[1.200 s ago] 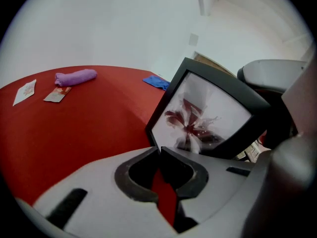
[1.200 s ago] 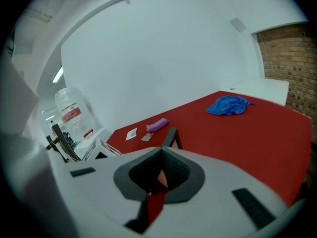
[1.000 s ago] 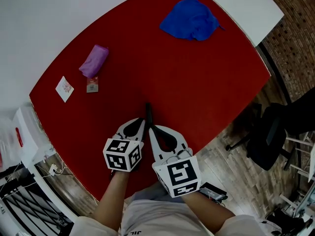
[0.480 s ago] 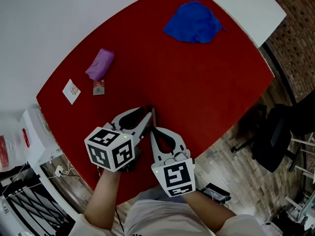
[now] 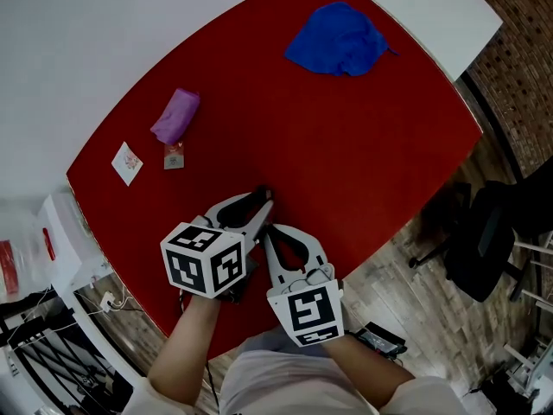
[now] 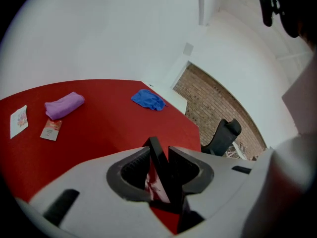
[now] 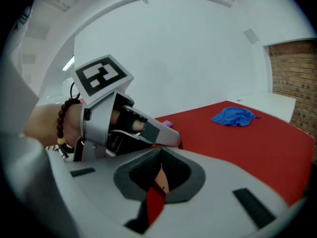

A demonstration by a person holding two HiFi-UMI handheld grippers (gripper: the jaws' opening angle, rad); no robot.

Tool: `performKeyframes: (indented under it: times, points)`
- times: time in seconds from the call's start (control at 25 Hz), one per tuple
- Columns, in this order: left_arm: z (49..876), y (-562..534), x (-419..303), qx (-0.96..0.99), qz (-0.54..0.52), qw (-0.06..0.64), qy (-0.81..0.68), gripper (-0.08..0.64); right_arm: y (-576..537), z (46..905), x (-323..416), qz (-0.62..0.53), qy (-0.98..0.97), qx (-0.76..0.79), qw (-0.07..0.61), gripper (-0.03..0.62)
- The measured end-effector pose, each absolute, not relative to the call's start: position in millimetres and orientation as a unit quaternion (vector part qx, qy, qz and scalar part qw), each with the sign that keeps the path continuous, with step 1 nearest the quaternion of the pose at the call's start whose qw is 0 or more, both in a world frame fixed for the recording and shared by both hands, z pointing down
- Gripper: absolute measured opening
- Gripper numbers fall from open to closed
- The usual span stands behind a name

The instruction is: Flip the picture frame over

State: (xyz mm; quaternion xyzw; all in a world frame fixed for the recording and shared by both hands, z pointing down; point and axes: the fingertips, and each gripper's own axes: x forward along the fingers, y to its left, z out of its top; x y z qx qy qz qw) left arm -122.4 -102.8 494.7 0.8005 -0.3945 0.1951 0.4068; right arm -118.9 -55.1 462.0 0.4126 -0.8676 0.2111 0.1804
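Observation:
The picture frame (image 5: 263,198) is a thin dark slab standing on edge on the red table (image 5: 363,145), near its front edge. My right gripper (image 5: 270,229) is shut on its near end; in the right gripper view a thin tan and red strip sits pinched between its pads (image 7: 161,151). My left gripper (image 5: 259,207) hovers just left of it with its jaws opening. The frame's black edge (image 6: 157,155) leans between the spread fingers of the left gripper (image 6: 159,152), which no longer clamp it. In the right gripper view the left gripper (image 7: 171,139) sits beside the right one's tips.
A blue cloth (image 5: 339,40) lies at the far right of the table. A purple cloth (image 5: 175,116), a small packet (image 5: 174,155) and a white card (image 5: 127,162) lie at the left. A black office chair (image 5: 479,240) stands on the wooden floor to the right.
The left gripper has lifted up and toward me, and its jaws have gone from shut on the frame to wide apart. The right gripper has stayed where it was.

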Motion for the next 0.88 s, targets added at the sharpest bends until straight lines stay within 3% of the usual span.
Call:
performKeyframes:
  times: [0.16, 0.4, 0.6, 0.88]
  points:
    - [493.6, -102.6, -134.2, 0.798, 0.199, 0.401, -0.404, 0.118, -48.8, 470.8, -95.1, 0.206, -0.855, 0.441, 0.181, 0.006]
    - [495.1, -100.6, -151.1, 0.796, 0.202, 0.400, -0.408, 0.115, -14.2, 532.4, -98.8, 0.093, -0.857, 0.417, 0.289, 0.014]
    - [495.5, -101.3, -153.7, 0.798, 0.199, 0.397, -0.406, 0.115, -4.7, 567.7, -127.9, 0.026, -0.859, 0.378, 0.344, 0.110]
    - [495.8, -100.5, -154.5, 0.799, 0.198, 0.396, -0.408, 0.115, -21.7, 588.8, -139.6, -0.015, -0.853, 0.369, 0.370, 0.090]
